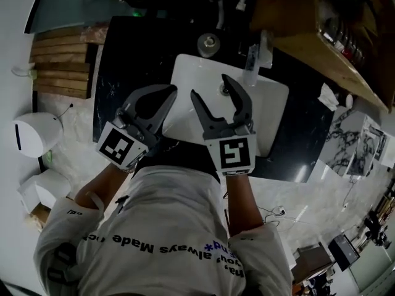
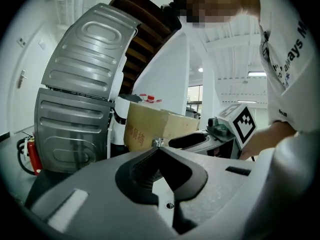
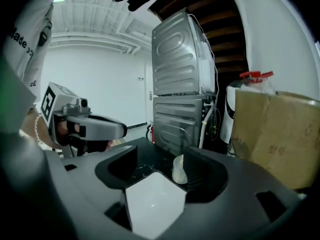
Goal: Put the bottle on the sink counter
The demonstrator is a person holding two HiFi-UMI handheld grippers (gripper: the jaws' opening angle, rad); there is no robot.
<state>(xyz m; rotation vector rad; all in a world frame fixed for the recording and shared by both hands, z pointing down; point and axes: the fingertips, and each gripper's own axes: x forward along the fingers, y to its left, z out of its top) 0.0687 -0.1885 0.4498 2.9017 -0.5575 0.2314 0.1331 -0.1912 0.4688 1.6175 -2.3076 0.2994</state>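
Observation:
A small pale bottle [image 3: 179,170] stands upright on the black sink counter [image 3: 145,166], just past the white basin [image 3: 155,204]. From above it is a round grey shape [image 1: 208,42] behind the basin [image 1: 185,79]. My right gripper [image 1: 217,94] hovers over the basin, open and holding nothing. In the right gripper view the bottle shows far off between the jaws [image 3: 160,166], clear of both pads. My left gripper [image 1: 168,92] is beside it over the basin's left rim, shut on nothing, its tips meeting [image 2: 159,146].
A clear upright thing [image 1: 253,60], a tap or a second bottle, stands at the basin's far right edge. Two stacked silver appliances [image 3: 182,99] and a cardboard box [image 3: 277,134] rise beyond the counter. Wooden slats [image 1: 58,66] lie left; a wooden shelf [image 1: 333,54] overhangs right.

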